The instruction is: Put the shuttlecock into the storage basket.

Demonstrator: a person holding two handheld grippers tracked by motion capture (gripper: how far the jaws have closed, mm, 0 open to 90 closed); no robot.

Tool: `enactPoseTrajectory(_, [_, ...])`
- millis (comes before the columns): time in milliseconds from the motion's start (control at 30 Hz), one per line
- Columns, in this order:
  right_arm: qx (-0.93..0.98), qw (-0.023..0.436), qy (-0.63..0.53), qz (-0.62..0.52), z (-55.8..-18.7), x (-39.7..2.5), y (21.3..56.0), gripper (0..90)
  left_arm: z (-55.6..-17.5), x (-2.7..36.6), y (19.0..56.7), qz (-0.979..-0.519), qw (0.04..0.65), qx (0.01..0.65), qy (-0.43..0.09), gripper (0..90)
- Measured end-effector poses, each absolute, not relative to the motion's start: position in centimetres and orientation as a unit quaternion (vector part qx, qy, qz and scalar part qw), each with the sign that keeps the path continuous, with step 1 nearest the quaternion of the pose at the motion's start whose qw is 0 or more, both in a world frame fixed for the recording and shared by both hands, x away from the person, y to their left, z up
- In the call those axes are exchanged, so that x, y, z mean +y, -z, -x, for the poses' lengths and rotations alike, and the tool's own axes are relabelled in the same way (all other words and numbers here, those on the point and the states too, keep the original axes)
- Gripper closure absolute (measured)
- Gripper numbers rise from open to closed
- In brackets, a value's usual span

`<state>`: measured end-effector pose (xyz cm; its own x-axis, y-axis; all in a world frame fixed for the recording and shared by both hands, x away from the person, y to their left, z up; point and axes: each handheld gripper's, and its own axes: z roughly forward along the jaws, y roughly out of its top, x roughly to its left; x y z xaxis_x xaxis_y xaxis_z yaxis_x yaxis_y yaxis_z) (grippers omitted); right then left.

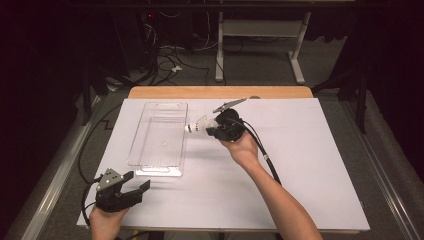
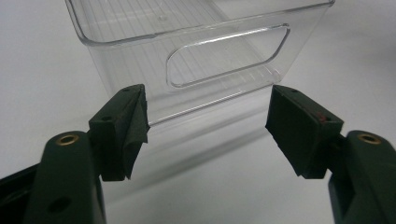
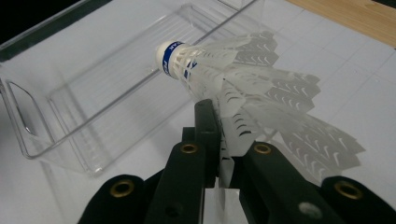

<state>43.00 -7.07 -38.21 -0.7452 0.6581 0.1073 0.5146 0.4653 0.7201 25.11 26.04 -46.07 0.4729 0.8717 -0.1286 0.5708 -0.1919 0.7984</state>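
A white sheet [image 1: 310, 165] covers the tabletop. Near its front left corner the left gripper [image 1: 131, 188] rests with jaws spread wide, empty, facing the clear bin [image 1: 137, 150]. Just right of the bin's far end, the right gripper [image 1: 212, 131] pinches a white shuttlecock [image 1: 197, 126] by its skirt, cork toward the bin.

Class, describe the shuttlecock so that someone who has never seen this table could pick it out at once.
Start at the white sheet covering the table, then find the clear plastic bin on its left half. Just past the bin's right rim, the right gripper is shut on the shuttlecock. It is the only feathered thing there: a white skirt, with a white cork tip ringed by a blue band.
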Motion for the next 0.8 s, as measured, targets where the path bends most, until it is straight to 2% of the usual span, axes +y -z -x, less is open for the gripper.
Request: enactPoseTrajectory(800, [0.852,0.081,-0.389,-0.340,-44.4,-4.4,37.5,89.0,-25.1,26.0,46.1,-0.751,0.417,0.480,-0.180,30.2])
